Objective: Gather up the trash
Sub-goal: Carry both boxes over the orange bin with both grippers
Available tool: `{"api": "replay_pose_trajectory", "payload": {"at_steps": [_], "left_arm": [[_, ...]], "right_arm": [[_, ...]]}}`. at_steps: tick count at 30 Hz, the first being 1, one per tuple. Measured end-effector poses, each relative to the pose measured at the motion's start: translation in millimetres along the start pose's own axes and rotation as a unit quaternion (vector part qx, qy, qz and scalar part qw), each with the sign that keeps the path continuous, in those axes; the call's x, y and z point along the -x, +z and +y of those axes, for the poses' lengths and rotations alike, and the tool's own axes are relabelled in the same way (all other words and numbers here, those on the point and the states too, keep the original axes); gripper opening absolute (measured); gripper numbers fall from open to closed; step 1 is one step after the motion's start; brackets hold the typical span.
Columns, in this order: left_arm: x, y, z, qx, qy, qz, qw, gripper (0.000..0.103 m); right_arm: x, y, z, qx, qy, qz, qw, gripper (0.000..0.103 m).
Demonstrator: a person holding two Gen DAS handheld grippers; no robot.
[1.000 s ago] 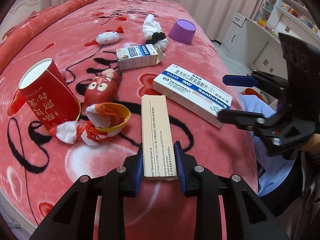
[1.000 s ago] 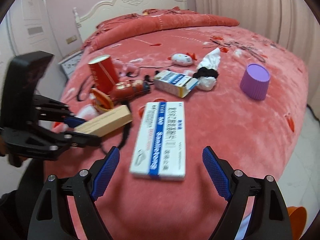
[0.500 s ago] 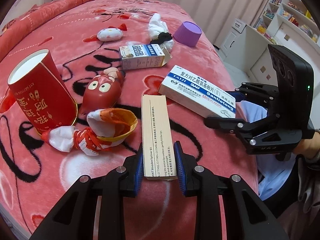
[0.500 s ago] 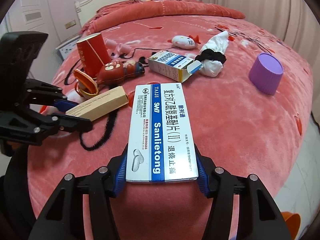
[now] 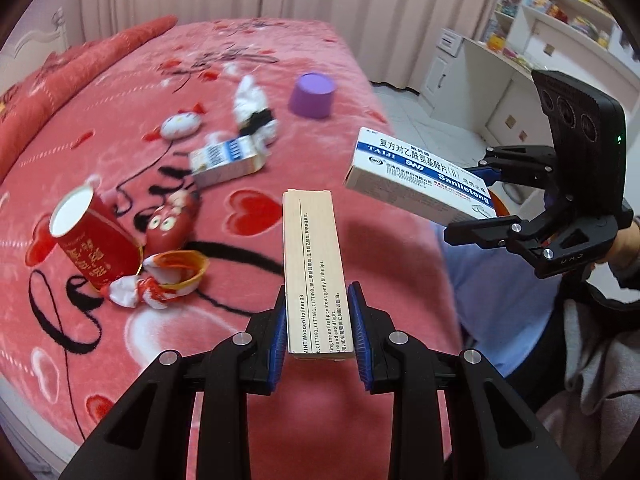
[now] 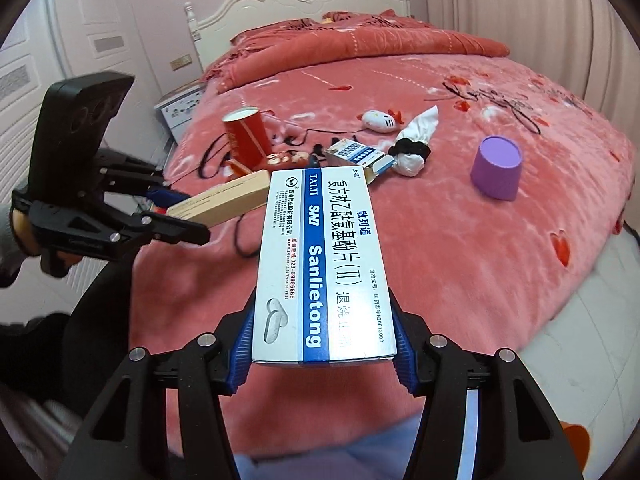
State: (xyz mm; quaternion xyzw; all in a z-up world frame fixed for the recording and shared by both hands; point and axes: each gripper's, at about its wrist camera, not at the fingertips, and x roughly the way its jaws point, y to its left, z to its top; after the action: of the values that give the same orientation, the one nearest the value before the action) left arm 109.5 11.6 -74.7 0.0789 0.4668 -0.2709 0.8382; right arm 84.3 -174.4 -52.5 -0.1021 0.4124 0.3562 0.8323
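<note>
Left gripper (image 5: 319,328) pinching beige lipliner box (image 5: 313,264), right gripper (image 6: 322,344) clamping white medicine box (image 6: 320,264), both above bed (image 5: 248,420), red paper cup (image 5: 94,236) tipped, purple cup (image 6: 497,167) inverted.

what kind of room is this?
A bedroom, likely a child's: a bed under a red blanket, its white headboard, and shelves over a desk. The grippers hold boxes above the bed.

Each camera sits just behind its own gripper and looks forward along the fingers, down over the red bed (image 5: 120,128). Each view shows the other gripper at its side. Both views share the purple cup (image 5: 312,95) (image 6: 497,168).
</note>
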Motion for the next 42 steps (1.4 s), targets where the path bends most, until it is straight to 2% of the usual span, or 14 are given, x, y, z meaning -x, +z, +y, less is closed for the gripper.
{"api": "replay_pose_trajectory", "payload": {"at_steps": [11, 21, 33, 42], "left_arm": [[8, 26, -73, -0.062, -0.015, -0.022, 0.9977, 0.03], [-37, 80, -155, -0.152, -0.063, -0.014, 0.9863, 0.03], [-114, 136, -245, -0.228, -0.139, 0.016, 0.9635, 0.03], [-180, 162, -290, -0.241, -0.183, 0.053, 0.9518, 0.03]], "right_arm": [[81, -51, -20, -0.041, -0.026, -0.039, 0.998, 0.057], [150, -114, -88, -0.119, -0.092, -0.063, 0.987, 0.057], [207, -204, -184, -0.226, -0.177, -0.057, 0.956, 0.057], [202, -263, -251, -0.305, -0.215, -0.031, 0.927, 0.057]]}}
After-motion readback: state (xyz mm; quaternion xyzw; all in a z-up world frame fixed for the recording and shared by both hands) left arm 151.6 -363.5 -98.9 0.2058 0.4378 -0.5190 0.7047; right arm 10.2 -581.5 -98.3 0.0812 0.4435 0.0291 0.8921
